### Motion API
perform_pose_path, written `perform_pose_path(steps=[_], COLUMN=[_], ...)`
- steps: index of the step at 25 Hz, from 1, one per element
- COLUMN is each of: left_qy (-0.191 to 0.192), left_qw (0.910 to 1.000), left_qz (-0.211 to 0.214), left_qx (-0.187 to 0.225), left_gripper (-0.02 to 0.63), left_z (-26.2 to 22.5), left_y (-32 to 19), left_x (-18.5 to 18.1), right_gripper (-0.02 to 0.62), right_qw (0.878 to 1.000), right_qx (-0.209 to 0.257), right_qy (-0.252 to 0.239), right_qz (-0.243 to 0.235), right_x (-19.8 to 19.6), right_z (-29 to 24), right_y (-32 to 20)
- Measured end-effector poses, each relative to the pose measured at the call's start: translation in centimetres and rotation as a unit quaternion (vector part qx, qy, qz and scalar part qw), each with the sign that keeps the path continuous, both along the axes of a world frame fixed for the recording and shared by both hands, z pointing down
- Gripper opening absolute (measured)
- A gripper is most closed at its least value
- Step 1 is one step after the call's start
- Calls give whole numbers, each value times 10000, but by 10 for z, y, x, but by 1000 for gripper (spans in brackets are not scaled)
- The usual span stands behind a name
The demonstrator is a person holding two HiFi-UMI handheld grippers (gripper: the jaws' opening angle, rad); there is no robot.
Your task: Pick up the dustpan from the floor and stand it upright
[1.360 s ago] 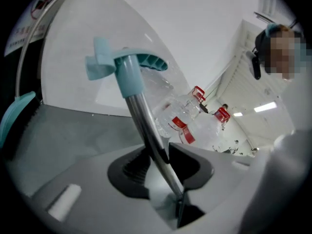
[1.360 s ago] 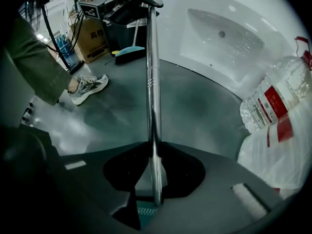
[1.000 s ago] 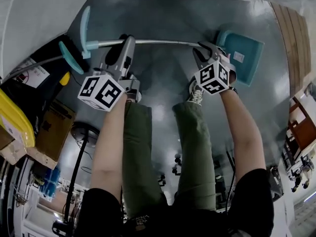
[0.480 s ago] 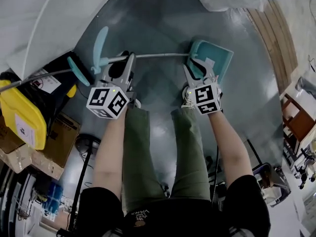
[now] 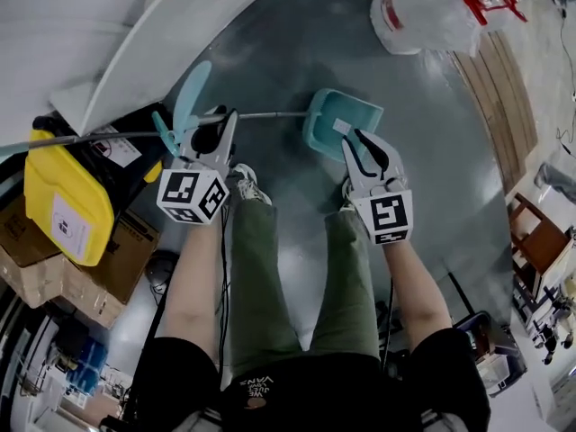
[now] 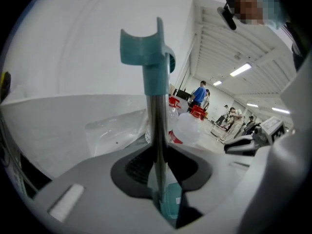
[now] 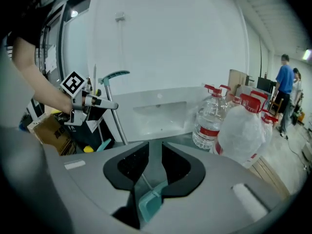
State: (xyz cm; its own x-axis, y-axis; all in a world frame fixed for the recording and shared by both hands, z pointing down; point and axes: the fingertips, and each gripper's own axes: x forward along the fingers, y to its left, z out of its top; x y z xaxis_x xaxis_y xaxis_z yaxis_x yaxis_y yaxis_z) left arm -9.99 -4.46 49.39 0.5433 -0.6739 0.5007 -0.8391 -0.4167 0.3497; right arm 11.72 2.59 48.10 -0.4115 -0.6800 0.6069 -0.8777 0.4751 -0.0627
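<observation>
The teal dustpan (image 5: 340, 118) hangs just over the grey floor on its metal handle rod (image 5: 270, 114), which ends in a teal clip (image 6: 146, 48). My left gripper (image 5: 225, 122) is shut on the rod near that clip end; in the left gripper view the rod (image 6: 157, 130) runs straight up between the pads, with the pan (image 6: 169, 204) far below. My right gripper (image 5: 362, 144) stands beside the pan's near edge with its jaws apart and nothing in them. In the right gripper view the dustpan (image 7: 148, 204) shows small through the gap, and the left gripper (image 7: 90, 101) holds the rod higher up.
A yellow bin (image 5: 63, 201) and cardboard boxes (image 5: 90, 277) stand at the left, with a second teal-handled tool (image 5: 164, 131) leaning there. Large water bottles (image 5: 423, 12) and a wooden pallet (image 5: 504, 88) lie to the right. A white wall panel (image 5: 135, 52) runs behind. My shoes (image 5: 247, 187) are close to the pan.
Both grippers have risen. The left one lifted the rod's handle end, so the dustpan tilts up. The right gripper has come away from the rod and pan joint.
</observation>
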Motion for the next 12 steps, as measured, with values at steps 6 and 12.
perform_pose_path(steps=[6, 12], left_qy=[-445, -889], left_qw=[9983, 9940], left_qz=[192, 219], left_qx=[317, 602], left_gripper=[140, 140], left_z=[-24, -45], left_y=[-17, -28], left_x=[-47, -101], right_gripper=[81, 81], right_qw=[9982, 9945], right_qx=[325, 634], right_qy=[-427, -773], right_qz=[257, 301], right_x=[-33, -75], right_z=[-38, -72], right_y=[-25, -47])
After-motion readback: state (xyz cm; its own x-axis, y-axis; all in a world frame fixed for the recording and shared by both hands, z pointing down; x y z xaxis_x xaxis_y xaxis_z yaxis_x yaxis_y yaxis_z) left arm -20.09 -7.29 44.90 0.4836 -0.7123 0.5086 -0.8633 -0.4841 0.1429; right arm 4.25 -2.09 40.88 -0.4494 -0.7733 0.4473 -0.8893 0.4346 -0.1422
